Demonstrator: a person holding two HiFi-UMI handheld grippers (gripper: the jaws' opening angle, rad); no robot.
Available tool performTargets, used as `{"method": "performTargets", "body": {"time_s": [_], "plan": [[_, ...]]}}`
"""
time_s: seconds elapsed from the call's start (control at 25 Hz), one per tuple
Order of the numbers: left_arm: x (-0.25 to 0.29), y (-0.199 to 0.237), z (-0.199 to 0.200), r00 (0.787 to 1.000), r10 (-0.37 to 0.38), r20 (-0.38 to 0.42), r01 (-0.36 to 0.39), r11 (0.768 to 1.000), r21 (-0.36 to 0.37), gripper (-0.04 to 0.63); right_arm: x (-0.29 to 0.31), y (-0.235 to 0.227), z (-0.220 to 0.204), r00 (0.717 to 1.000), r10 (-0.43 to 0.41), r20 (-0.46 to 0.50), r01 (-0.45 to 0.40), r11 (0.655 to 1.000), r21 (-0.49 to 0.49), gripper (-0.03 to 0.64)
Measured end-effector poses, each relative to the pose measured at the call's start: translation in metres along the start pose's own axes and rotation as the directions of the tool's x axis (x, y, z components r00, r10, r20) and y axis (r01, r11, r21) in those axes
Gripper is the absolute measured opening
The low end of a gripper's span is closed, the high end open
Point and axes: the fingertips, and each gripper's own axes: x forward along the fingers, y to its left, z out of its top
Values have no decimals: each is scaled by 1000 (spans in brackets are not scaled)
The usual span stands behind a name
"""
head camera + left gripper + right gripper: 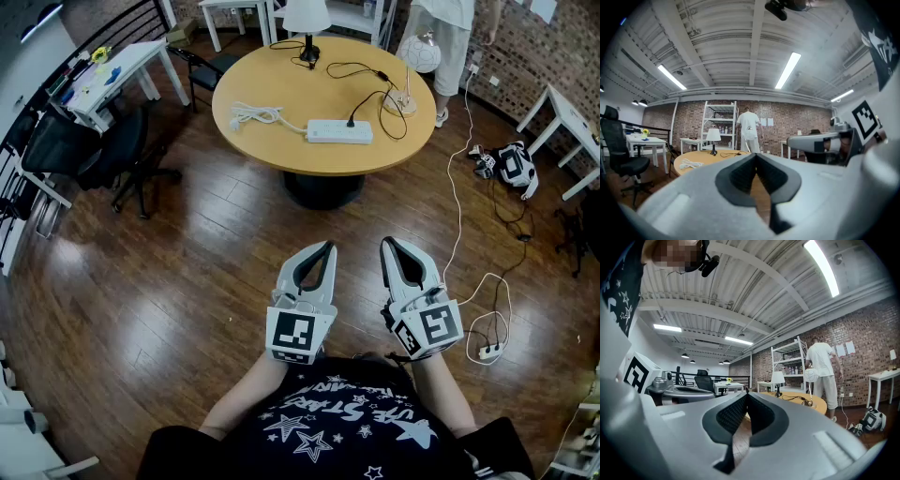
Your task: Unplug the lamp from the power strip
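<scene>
White rectangular plastic power strip [339, 131] lies flat near the front edge of the round light-wood tabletop [272, 84]. Coiled white cord [253, 116] sits just left of it. One black plug [352, 121] is seated in the strip, and its black cable [380, 77] loops across the top. White-shade table lamp with black base [307, 21] stands at the far edge. Both grippers are low over the dark wood floor [187, 281], well apart from strip and plug. Left gripper [328, 247]: fingers together, empty. Right gripper [385, 242]: fingers together, empty.

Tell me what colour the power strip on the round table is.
White. The power strip shows best in the head view.
</scene>
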Motion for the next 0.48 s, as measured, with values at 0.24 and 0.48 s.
{"method": "performTargets", "body": {"time_s": [0.24, 0.48], "plan": [[-2, 29, -1, 1000, -7, 7, 6, 1000, 31, 5, 9, -4, 6, 998, -62, 26, 62, 998, -24, 9], [12, 46, -4, 1000, 9, -6, -9, 1000, 7, 5, 18, -28, 1, 994, -107, 15, 108, 994, -17, 9]]}}
